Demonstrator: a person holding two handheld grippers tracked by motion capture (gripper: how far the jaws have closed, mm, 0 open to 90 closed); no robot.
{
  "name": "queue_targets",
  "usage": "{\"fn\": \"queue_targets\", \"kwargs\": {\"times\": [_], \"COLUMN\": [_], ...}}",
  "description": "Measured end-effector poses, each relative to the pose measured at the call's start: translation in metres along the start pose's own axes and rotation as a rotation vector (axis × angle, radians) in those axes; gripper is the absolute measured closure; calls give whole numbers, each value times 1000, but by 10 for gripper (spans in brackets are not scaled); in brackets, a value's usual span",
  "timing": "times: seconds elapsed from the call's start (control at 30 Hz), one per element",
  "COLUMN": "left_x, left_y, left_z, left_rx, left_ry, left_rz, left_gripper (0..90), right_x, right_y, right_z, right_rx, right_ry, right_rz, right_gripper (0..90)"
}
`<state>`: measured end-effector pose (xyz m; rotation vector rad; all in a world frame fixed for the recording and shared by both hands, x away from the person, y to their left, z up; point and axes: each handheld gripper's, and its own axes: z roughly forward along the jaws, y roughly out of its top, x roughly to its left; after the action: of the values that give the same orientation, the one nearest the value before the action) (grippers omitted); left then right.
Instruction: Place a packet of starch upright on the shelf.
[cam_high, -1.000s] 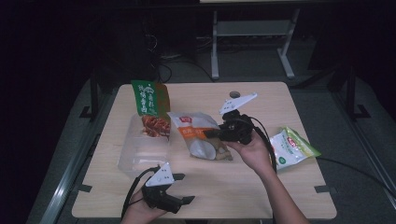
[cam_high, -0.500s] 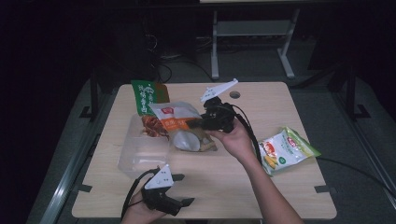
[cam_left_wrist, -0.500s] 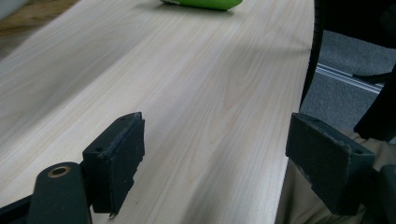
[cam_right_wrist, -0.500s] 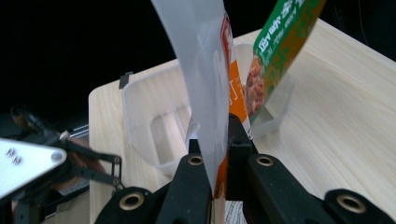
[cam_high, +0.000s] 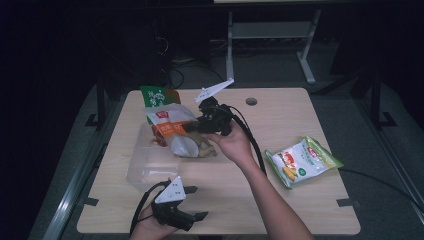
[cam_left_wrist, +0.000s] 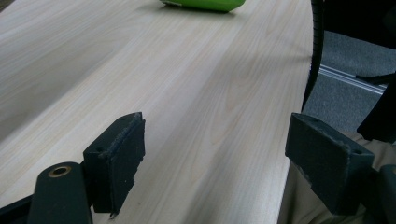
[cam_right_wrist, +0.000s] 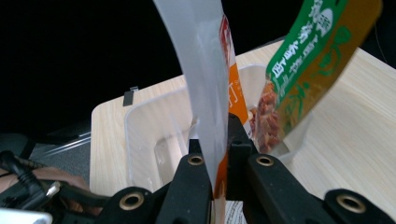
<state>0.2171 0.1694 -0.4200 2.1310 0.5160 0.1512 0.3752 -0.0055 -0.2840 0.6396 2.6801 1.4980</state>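
The right gripper (cam_high: 200, 125), jaws clamping the snack bag (cam_high: 172, 131), is hanging it directly above the clear bin (cam_high: 145, 167), while the left gripper (cam_high: 192, 217), jaws apart, is resting on the desk (cam_high: 300, 195).

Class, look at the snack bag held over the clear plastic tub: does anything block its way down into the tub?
Partly: the green snack bag already leans in the tub's far end. The near part looks free for the orange-and-white snack bag held by the right hand-held gripper.
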Motion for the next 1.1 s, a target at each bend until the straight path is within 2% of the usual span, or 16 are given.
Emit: {"fn": "queue_targets", "kwargs": {"times": [0.1, 0.3, 0.5, 0.67, 0.93, 1.1], "left_x": [1, 2, 2, 3, 3, 2], "left_y": [0, -2, -3, -5, -6, -6], "left_z": [-1, -1, -1, -1, -1, -1], "left_rx": [-3, 2, 4, 5, 8, 7], "left_ry": [3, 8, 9, 11, 15, 12], "left_rz": [-1, 9, 14, 10, 17, -1], "left_gripper": [195, 197, 197, 196, 196, 196], "right_x": [0, 1, 0, 1, 1, -1], "right_y": [6, 12, 19, 22, 19, 11], "right_z": [8, 27, 47, 63, 96, 116], "right_rx": [2, -10, -4, -14, -8, -7], "right_ry": [1, 25, 39, 61, 95, 107], "right_rz": [-15, 2, -12, 9, 34, 59], "right_gripper": [900, 900, 900, 900, 900, 900]}}
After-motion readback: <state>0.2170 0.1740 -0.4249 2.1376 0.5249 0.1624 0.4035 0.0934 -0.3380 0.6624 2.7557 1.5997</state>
